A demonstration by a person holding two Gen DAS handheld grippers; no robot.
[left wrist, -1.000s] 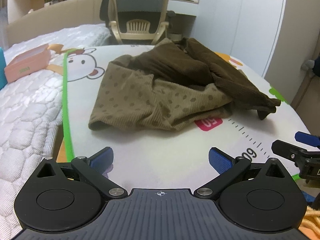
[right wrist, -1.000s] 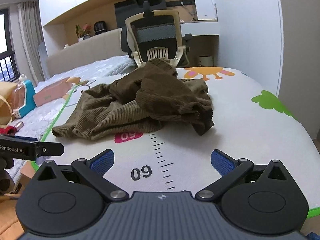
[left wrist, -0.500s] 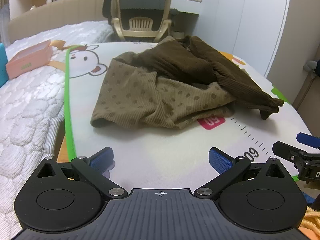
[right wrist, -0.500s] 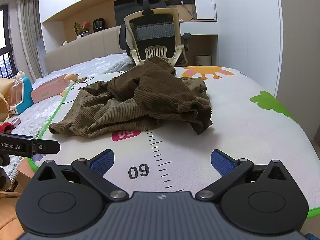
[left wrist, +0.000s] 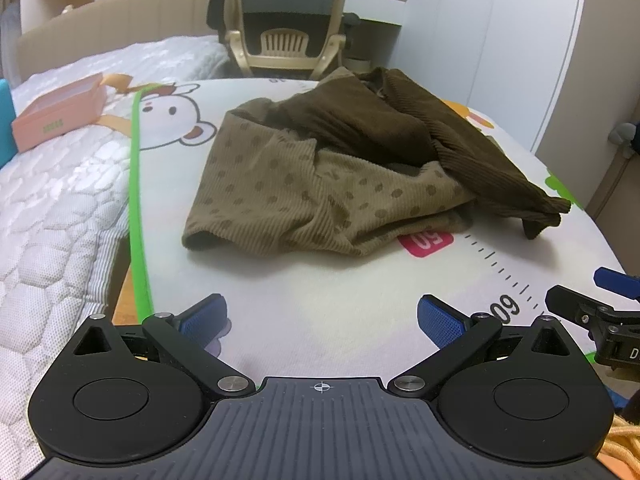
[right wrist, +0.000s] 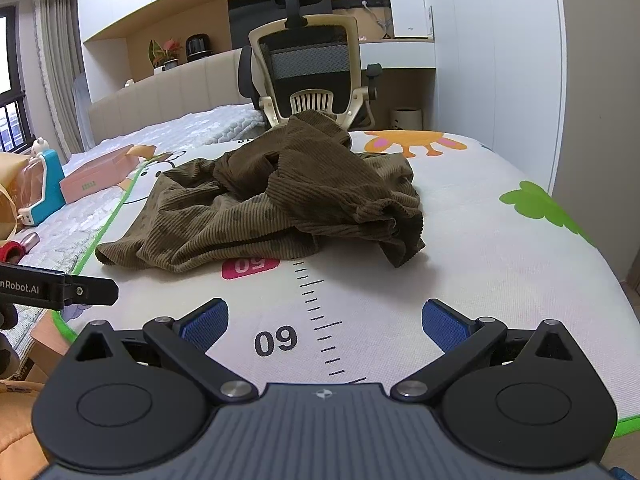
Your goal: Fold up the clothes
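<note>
garment: brown corduroy garment (left wrist: pixel 352 172) is lying in a crumpled heap at frame centre in both wrist views, resting on the play mat (left wrist: pixel 328 300). Not yet spread, so nothing is foldable as it sits.
layers: darker ribbed part (left wrist: pixel 404 128) is draping over the lighter dotted part (left wrist: pixel 280 196); looks like 1 piece bunched on itself, but cannot tell whether it is 1 item or 2.
near hem: dotted edge (left wrist: pixel 224 236) is sitting closest to the left gripper, lower-left of the heap. Likely the easiest first pinch point.
dark tail: a dark end (right wrist: pixel 400 248) is trailing off lower right of the heap in the right wrist view, lying on the mat ahead of the right gripper.
left gripper: left gripper (left wrist: pixel 322 316) is hovering over bare mat short of the heap, fingers wide apart, nothing between the blue pads (left wrist: pixel 440 322).
right gripper: right gripper (right wrist: pixel 324 320) is doing the same beside the printed ruler marks (right wrist: pixel 316 308), fingers spread, empty.
why placed so: both are sitting side by side facing the heap, 1 per side, which suits grabbing 2 points and pulling it flat.
surroundings: office chair (right wrist: pixel 312 68) is standing behind the mat, upper centre; pink box (left wrist: pixel 60 116) is lying on the mattress, upper left, well clear.
risk: bunched layers may lift together on 1 pinch.
</note>
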